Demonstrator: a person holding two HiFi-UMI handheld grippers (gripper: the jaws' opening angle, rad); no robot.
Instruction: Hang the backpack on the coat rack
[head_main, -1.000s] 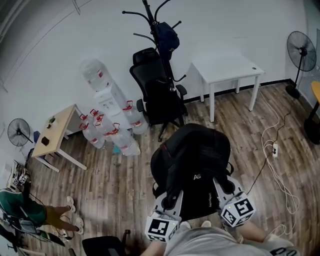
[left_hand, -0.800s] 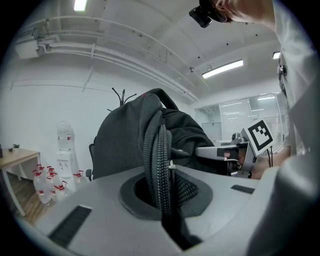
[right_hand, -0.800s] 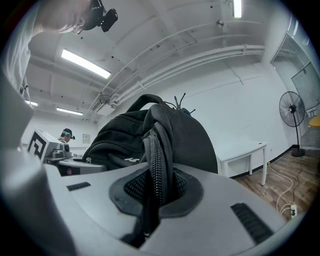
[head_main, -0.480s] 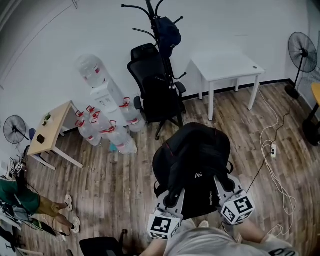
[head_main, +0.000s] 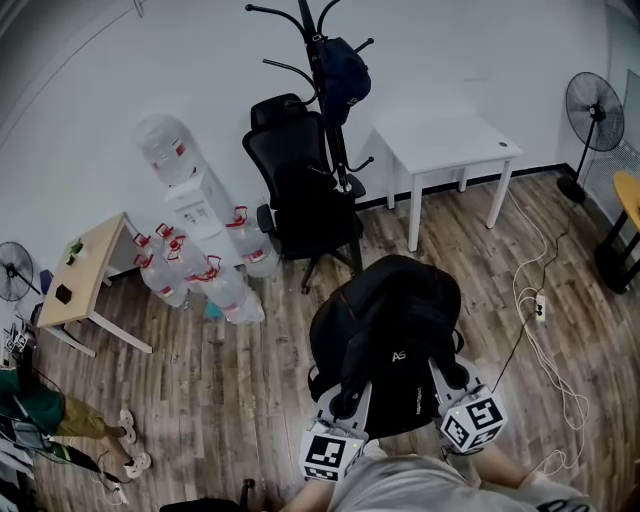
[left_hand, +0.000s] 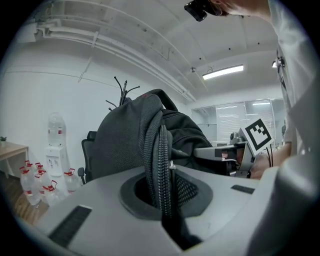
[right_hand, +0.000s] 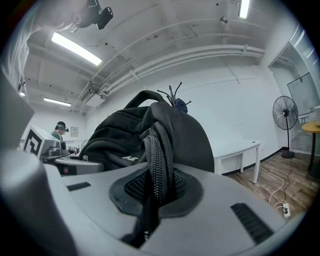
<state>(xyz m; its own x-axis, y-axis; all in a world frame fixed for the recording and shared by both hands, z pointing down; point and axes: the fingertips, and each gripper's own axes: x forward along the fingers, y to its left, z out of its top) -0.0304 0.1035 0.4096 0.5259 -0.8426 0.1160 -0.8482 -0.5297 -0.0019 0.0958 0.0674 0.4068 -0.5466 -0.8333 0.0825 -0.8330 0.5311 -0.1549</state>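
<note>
Left tool (head_main: 346, 402) and right tool (head_main: 452, 376) are each clamping narrow on the backpack (head_main: 385, 330). It's hanging between them over the floor, well apart from the coat rack (head_main: 335, 130). Count: two tools, one backpack, one rack.

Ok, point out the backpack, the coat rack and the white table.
backpack (head_main: 395, 325), head view, top panel.
coat rack (head_main: 335, 145), head view, central pole.
white table (head_main: 440, 135), head view, bare tabletop.
</note>
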